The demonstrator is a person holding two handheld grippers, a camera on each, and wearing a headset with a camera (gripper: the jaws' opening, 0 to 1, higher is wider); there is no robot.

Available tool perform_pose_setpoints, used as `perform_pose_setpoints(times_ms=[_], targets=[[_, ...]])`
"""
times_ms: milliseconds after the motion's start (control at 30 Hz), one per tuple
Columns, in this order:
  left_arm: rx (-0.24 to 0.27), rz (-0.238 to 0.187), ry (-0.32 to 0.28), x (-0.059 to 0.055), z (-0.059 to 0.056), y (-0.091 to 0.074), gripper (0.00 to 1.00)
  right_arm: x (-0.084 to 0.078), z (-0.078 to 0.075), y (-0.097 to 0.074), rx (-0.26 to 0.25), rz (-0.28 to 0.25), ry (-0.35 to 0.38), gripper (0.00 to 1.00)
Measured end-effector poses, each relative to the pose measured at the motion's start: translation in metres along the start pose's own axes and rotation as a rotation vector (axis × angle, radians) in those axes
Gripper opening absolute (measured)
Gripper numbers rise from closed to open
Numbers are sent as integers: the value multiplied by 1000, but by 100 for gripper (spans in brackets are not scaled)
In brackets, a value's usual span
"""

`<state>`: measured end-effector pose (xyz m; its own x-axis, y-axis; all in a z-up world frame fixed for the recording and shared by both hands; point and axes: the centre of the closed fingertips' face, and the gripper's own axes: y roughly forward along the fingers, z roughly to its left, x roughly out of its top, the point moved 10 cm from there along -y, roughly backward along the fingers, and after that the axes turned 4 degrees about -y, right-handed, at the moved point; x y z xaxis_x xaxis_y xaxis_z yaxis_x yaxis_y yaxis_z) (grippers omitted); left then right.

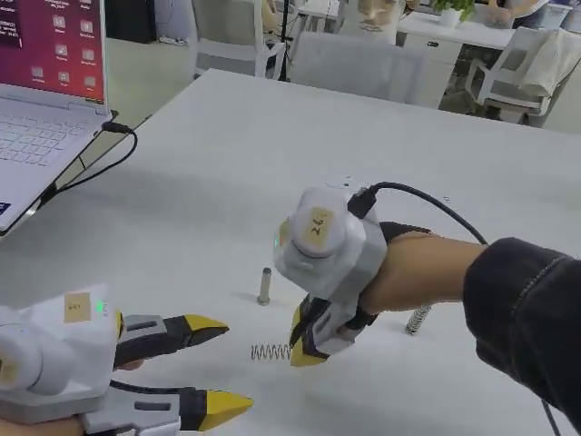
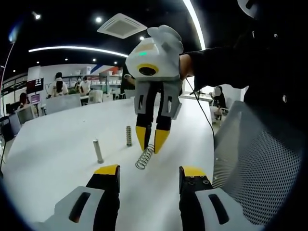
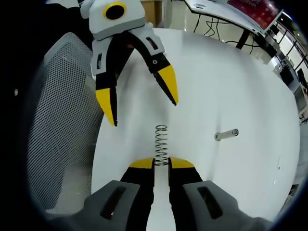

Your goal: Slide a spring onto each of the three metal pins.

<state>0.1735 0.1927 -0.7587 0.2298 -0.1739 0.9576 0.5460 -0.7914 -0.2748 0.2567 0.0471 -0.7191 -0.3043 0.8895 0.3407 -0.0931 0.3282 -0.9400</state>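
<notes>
Your left hand-held gripper [image 1: 218,363] sits nearest you, low over the white bench [image 1: 227,163]. Its yellow-tipped jaws are spread wide with nothing between them.

Just ahead of its tips, the loose spring [image 1: 270,351] lies flat on the bench. It runs from in front of that open gap toward your right hand-held gripper [image 1: 304,350]. The right one points down and back toward you, its jaws drawn nearly together and pinching the spring's far end. In the right gripper view, the coil runs straight out from between its tips toward the left one's open jaws.

A little past the spring, a bare pin [image 1: 264,285] stands upright on the bench, near the right hand-held gripper's tips but clear of them. On the other side of that gripper, just beside your wrist, stands a second spring [image 1: 418,320], leaning slightly. You cannot tell from here what holds it up.

Well beyond the left hand-held gripper, at the bench's far left edge, an open laptop [image 1: 45,73] is lit, with a black cable [image 1: 100,168] plugged into its side. Past the bench stand pale chairs [image 1: 236,41].
</notes>
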Motion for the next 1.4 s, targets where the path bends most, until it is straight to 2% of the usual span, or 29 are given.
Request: perform_pose_setpoints(times_ms=[500, 800, 1400], targets=[[-41, -1, 21, 6, -5, 4, 27, 16, 15, -13, 12, -32, -72, 8], [-63, -5, 32, 8, -9, 3, 15, 18, 19, -14, 21, -33, -100, 8], [-83, -4, 35, 8, -11, 5, 3, 16, 21, -14, 33, -29, -136, 8]])
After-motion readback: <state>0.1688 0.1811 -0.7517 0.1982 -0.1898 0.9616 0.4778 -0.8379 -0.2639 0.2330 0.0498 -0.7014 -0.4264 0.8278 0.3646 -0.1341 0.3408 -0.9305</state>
